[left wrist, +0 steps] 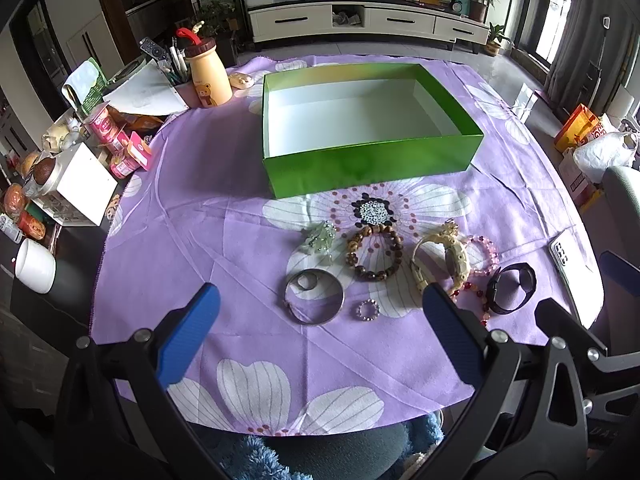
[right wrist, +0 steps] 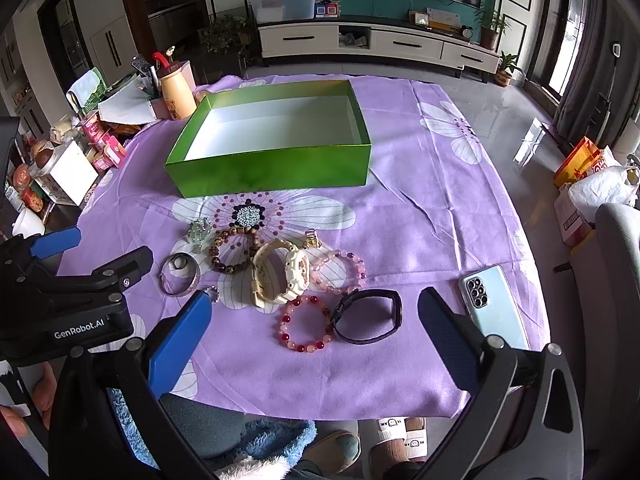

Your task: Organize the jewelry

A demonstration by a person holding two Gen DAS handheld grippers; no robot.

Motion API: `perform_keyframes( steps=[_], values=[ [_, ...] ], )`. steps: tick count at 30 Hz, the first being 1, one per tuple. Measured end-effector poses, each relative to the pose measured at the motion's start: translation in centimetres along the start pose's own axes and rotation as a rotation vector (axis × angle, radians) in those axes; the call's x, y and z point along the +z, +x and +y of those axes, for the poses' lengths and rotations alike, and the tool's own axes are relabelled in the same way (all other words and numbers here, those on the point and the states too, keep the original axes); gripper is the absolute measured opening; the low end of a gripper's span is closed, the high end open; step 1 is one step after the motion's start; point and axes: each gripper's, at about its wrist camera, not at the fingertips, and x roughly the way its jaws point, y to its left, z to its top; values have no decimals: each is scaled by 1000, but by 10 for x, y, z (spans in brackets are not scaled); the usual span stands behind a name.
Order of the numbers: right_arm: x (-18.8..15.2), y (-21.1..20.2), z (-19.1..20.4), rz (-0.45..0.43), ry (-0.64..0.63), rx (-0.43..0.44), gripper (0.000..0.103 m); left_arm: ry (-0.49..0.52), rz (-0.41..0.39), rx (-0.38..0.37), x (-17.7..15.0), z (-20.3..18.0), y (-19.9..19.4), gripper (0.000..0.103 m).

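A: Where is the jewelry?

B: On the purple cloth in the middle of the frame, in front of the empty green box.

A: What are the fingers doing?

B: Both grippers are spread wide and hold nothing. The silver bangle lies just ahead of the left gripper. The red bead bracelet lies just ahead of the right gripper.
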Motion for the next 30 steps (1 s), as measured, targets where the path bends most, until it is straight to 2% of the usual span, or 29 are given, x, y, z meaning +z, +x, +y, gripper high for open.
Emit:
perform_keyframes(
  steps=[30],
  values=[
    [4, 0, 3, -6, -5, -11, 102, 4, -8, 5, 2, 0, -3, 101]
  ],
)
